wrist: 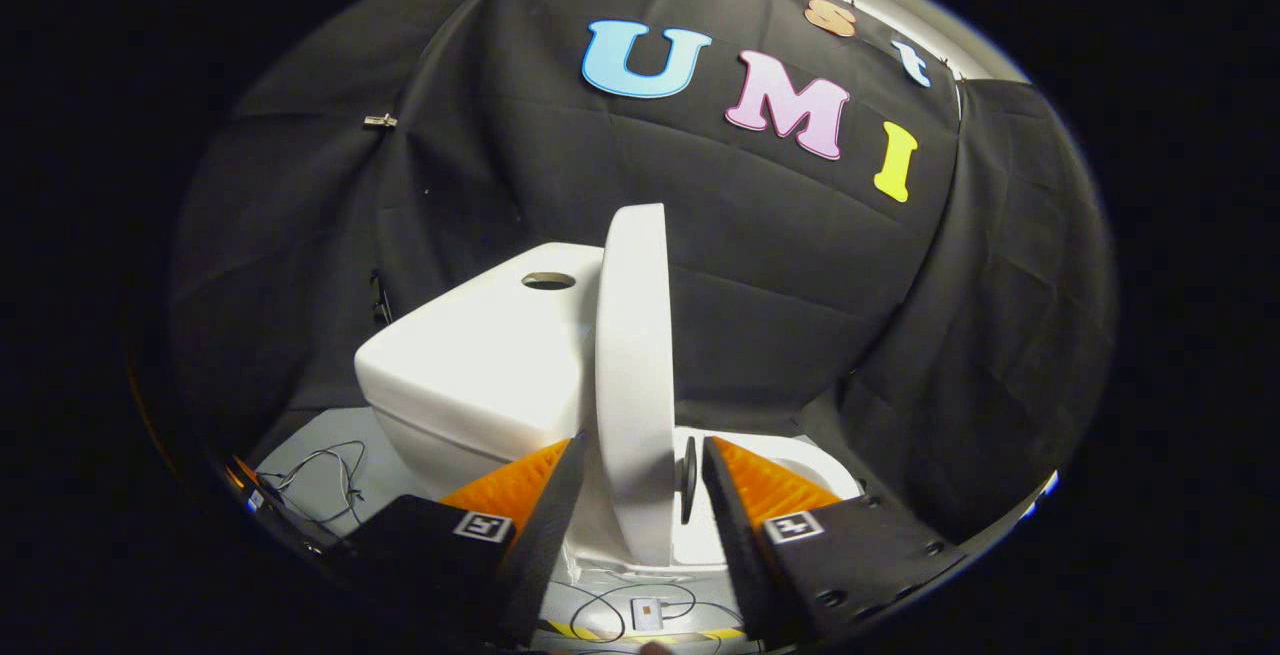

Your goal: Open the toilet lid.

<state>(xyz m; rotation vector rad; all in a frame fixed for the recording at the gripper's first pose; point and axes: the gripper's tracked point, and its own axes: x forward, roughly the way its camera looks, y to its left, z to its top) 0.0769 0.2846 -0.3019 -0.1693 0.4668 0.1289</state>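
Tool (645, 455) fingers spread narrowly, straddling the lid (633, 375); contact with either finger cannot be confirmed. Lid stands upright, edge-on, at 12 o'clock between the fingers. Tank (480, 365) at 10 o'clock, bowl (810, 460) at 2 o'clock.

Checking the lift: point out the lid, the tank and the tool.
lid (632, 355), gripper view, on its raised outer face.
tank (480, 365), gripper view, on its top.
tool (640, 480), gripper view, midway between its fingertips, which straddle the lid.
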